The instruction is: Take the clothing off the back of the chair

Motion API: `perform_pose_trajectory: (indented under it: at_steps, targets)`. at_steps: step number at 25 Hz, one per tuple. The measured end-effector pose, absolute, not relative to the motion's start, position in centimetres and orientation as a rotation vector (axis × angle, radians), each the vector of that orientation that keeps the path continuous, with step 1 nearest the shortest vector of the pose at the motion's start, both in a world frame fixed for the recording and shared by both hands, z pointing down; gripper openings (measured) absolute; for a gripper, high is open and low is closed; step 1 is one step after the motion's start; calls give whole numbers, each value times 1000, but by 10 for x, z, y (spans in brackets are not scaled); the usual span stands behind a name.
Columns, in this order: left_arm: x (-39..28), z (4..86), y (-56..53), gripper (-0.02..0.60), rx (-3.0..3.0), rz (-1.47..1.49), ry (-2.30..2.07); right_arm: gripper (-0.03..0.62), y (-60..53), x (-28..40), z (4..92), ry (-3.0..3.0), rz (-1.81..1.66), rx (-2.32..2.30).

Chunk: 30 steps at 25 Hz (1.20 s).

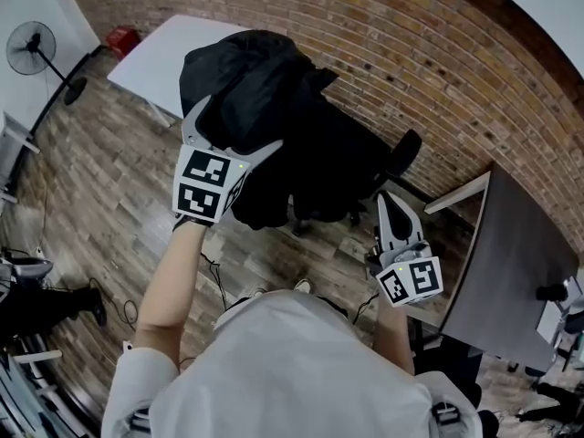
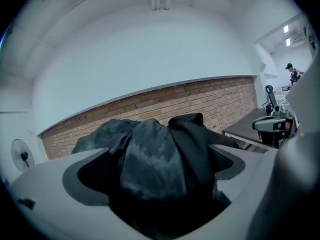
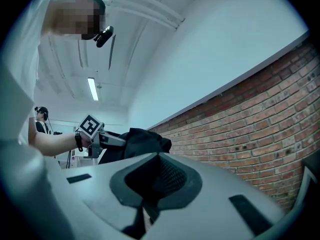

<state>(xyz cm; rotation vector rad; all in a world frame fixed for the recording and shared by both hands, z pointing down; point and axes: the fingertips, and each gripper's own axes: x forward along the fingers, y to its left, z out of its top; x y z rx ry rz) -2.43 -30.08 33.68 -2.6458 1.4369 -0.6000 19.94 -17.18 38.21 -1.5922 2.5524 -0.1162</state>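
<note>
A black bundle of clothing is heaped over the back of a black office chair that stands by the brick wall. My left gripper reaches into the heap with its jaws spread wide. In the left gripper view the dark fabric bulges between the spread jaws of my left gripper, and the pads do not press on it. My right gripper is lower right, beside the chair and apart from the clothing. Its jaws are together and empty. The right gripper view shows my right gripper, the clothing and the left gripper beyond.
A white table stands behind the chair. A dark desk with equipment is at the right. A floor fan stands far left. Cables lie on the wooden floor. A person stands far off.
</note>
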Motion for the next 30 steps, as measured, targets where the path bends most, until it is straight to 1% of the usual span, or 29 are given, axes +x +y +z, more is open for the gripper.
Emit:
perform_pose_trajectory:
  at_steps: [6, 9, 11, 16, 21, 24, 30]
  targets:
    - [-42, 320, -315, 589, -2639, -655, 1408, 18, -169, 212, 384, 2533, -125, -1617]
    - [-28, 305, -318, 589, -2683, -638, 1355, 18, -171, 213, 387, 2539, -135, -1613]
    - [-13, 300, -324, 591, -2666, -683, 1313, 18, -173, 209, 389, 2546, -143, -1600]
    - [-3, 319, -354, 592, -2591, -973, 1186, 18, -177, 194, 386, 2562, -143, -1564]
    - [-20, 331, -369, 592, -2697, -1089, 1188, 18, -177, 174, 386, 2626, -128, -1507]
    - [-18, 342, -374, 592, -2813, -1179, 1192, 18, -172, 172, 390, 2640, -147, -1502]
    - [-18, 358, -380, 592, -2967, -1162, 1217, 19, -170, 166, 394, 2656, -157, -1492]
